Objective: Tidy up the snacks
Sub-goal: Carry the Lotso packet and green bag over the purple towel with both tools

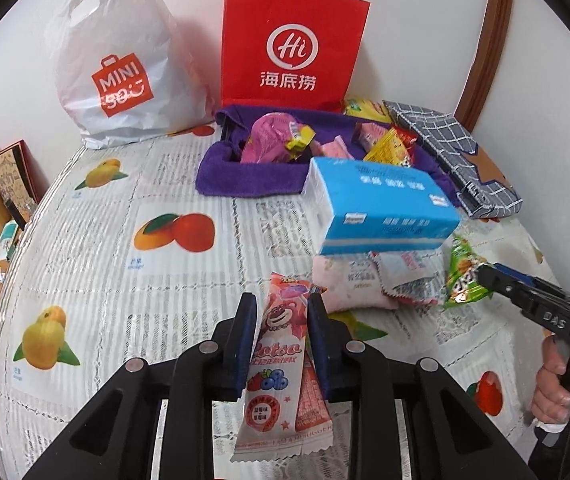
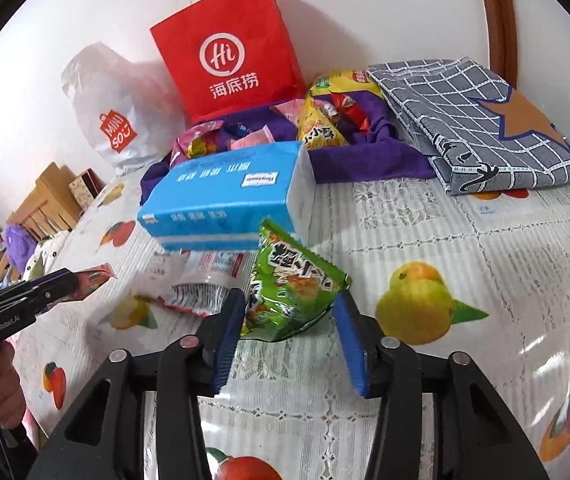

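Observation:
My left gripper (image 1: 281,304) is shut on a long pink Lotso snack packet (image 1: 281,332), held upright above the fruit-print tablecloth (image 1: 157,288). The right wrist view shows that gripper (image 2: 65,276) at the far left with the packet's end (image 2: 95,274) sticking out. My right gripper (image 2: 289,300) has a puffy green snack bag (image 2: 289,280) between its blue pads, which touch both its sides; the bag stands tilted on the table. A purple cloth bin (image 1: 245,172) behind holds several snack packets.
A blue tissue pack (image 1: 381,208) lies in front of the bin, partly over pink-and-white packets (image 1: 349,284). A red paper bag (image 1: 293,48) and a white plastic bag (image 1: 121,68) stand against the wall. A folded checked cloth (image 2: 477,120) lies at the back right.

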The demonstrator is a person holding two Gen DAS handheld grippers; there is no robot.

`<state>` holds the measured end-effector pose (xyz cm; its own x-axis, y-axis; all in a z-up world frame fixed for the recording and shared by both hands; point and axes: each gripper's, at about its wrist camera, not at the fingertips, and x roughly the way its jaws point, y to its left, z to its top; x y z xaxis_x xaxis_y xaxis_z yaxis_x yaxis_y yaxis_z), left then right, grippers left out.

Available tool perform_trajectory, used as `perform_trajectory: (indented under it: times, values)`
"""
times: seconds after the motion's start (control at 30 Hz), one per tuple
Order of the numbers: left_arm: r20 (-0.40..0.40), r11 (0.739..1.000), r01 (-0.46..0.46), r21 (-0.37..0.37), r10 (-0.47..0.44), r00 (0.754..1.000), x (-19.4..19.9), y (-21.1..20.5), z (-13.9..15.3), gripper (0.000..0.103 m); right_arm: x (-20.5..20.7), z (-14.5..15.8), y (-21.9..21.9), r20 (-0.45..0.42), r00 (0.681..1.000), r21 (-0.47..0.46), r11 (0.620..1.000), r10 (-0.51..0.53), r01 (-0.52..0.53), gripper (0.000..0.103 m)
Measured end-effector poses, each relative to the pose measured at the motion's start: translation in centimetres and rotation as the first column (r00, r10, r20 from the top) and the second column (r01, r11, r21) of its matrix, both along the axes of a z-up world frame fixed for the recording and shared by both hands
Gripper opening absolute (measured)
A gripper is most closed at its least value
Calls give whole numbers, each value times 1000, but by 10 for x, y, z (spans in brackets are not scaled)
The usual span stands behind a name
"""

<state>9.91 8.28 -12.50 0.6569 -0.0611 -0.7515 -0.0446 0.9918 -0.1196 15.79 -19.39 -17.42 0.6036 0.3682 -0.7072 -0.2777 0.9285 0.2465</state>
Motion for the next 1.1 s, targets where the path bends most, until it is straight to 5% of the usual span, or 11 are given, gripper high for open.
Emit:
perform_trajectory:
  times: [0.17, 0.33, 0.53, 1.1]
  values:
    - [7, 1000, 14, 1, -14, 1000, 6, -6, 10, 25, 16, -4, 4, -45, 999, 16, 1000, -2, 3, 52]
    - [13, 1000, 18, 11, -18, 1000, 13, -8, 19, 25, 30, -17, 19, -68, 998, -65, 998, -10, 5, 54]
    - [19, 999, 26, 22, -26, 999, 25, -10, 29, 25, 31, -18, 23, -71, 997, -113, 993, 15, -23, 45]
    - [71, 995, 103, -4, -102, 992, 82, -31, 74, 25, 56, 87, 28, 109, 993, -154, 988, 42, -25, 45]
